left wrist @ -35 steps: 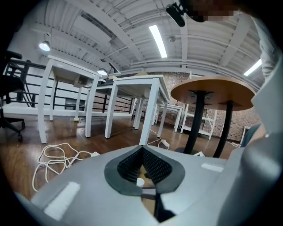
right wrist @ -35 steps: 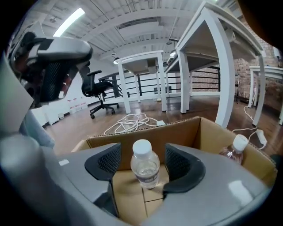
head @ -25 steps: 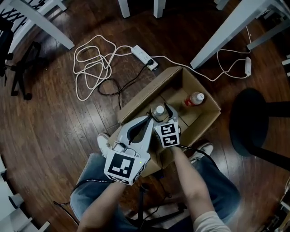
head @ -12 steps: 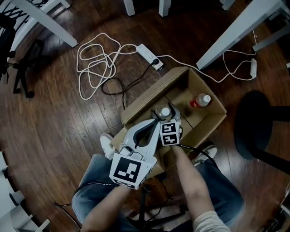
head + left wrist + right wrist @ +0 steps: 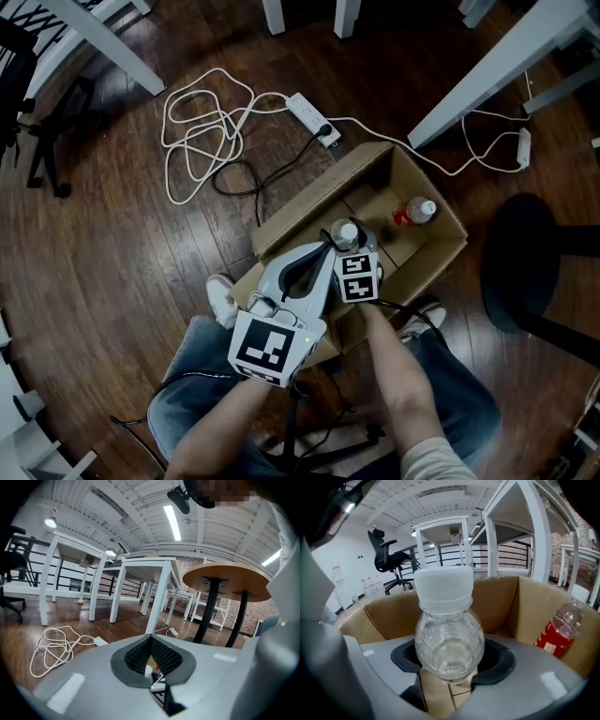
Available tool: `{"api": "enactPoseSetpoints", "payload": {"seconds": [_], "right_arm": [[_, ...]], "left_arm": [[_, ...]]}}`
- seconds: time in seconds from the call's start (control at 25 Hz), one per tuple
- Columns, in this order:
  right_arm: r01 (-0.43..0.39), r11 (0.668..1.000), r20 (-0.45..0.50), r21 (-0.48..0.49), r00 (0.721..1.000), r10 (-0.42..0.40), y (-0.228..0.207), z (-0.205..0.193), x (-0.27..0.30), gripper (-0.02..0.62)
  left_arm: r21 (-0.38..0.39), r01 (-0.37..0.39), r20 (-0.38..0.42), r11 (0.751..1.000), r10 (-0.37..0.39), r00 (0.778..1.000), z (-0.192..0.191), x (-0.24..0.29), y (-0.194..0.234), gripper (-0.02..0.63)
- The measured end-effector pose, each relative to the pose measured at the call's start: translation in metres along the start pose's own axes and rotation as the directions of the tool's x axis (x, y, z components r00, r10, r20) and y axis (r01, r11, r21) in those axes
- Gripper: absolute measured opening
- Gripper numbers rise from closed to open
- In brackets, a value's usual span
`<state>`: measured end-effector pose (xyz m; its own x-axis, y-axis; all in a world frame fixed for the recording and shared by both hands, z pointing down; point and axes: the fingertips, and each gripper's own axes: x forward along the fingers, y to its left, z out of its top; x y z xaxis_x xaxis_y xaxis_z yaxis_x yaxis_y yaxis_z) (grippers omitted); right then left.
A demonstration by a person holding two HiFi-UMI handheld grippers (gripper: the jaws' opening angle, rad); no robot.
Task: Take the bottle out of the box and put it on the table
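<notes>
An open cardboard box (image 5: pixel 309 195) stands on the wooden floor in front of the person's knees. In it stands a clear bottle (image 5: pixel 348 232) with a white cap. My right gripper (image 5: pixel 349 240) reaches down into the box, one pad on each side of the clear bottle (image 5: pixel 449 641). Its jaws are closing and I see no firm pinch. A second bottle with a red label (image 5: pixel 412 211) lies in the box's far right corner, red bottle (image 5: pixel 560 630) to the right of my right gripper (image 5: pixel 452 662). My left gripper (image 5: pixel 327 249) hovers just left of it, tips together and empty, left gripper (image 5: pixel 150 638).
A white power strip (image 5: pixel 309 118) and a coiled white cable (image 5: pixel 202 141) lie on the floor beyond the box. White table legs (image 5: pixel 478 70) stand at the upper right, a black stool base (image 5: pixel 530 262) at the right, and a black chair base (image 5: pixel 37 141) at the left.
The right gripper's jaws have drawn in round the clear bottle. Both hands have stayed almost where they were.
</notes>
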<state>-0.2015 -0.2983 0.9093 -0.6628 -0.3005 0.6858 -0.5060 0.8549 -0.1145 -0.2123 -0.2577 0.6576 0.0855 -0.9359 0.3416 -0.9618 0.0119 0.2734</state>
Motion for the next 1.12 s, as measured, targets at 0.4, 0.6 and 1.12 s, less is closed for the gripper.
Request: {"api": "enactPoseSetpoints", "payload": {"seconds": [0.4,0.6,1.12], "right_arm": [[-0.023,0.998,0.107,-0.055,0.994,0.029,0.006,0.079,-0.108,0.285],[0.016,0.996,0.161,-0.084,0.987,-0.002,0.006,0.122,-0.161,0.287],[0.026,0.980,0.261,-0.199,0.965,0.027,0.044,0.231,-0.311,0.287]], "left_arm": [[0.033,0.017,0.097,0.999,-0.020,0.995,0.038,-0.011,-0.006,0.000],[0.064,0.044,0.126,0.997,-0.052,0.991,0.050,-0.037,-0.026,0.000],[0.187,0.025,0.278,0.982,-0.078,0.958,0.149,-0.107,-0.083,0.000]]}}
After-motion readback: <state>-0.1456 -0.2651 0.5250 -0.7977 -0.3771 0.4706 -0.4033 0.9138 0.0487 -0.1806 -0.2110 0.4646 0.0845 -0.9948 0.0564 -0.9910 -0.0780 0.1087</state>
